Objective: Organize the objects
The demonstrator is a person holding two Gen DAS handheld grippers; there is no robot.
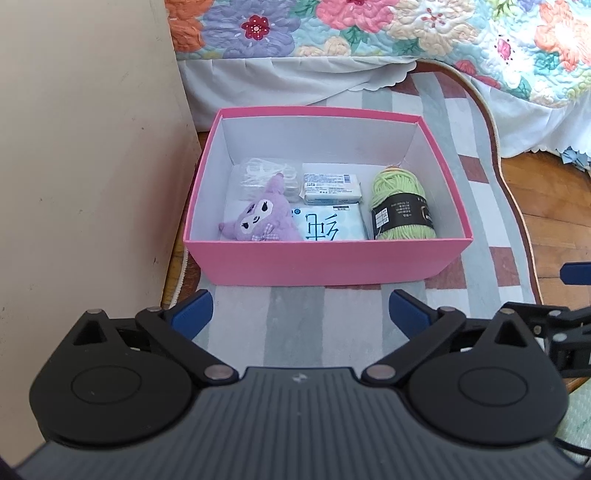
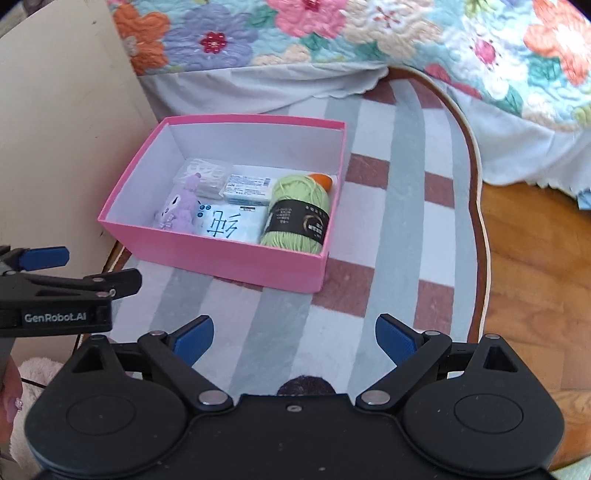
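A pink box [image 1: 321, 262] [image 2: 225, 258] stands open on a striped rug. Inside lie a purple plush toy [image 1: 258, 218] [image 2: 177, 210], a clear packet of floss picks [image 1: 255, 173] [image 2: 205, 171], a small white-and-blue packet [image 1: 330, 184] [image 2: 247, 188], a tissue pack with blue writing [image 1: 332, 225] [image 2: 232, 223] and a green yarn ball [image 1: 400, 206] [image 2: 299, 212]; something orange [image 2: 321, 180] peeks out behind the yarn. My left gripper [image 1: 301, 314] hangs open above the rug, just short of the box's near wall. My right gripper [image 2: 293, 338] is open too, nearer the rug's front, with nothing between its fingers.
A cream cabinet side [image 1: 85, 166] stands close on the left of the box. A bed with a floral quilt [image 1: 406, 29] and white skirt runs along the back and right. Wooden floor [image 2: 535, 277] lies to the right of the rug [image 2: 388, 206].
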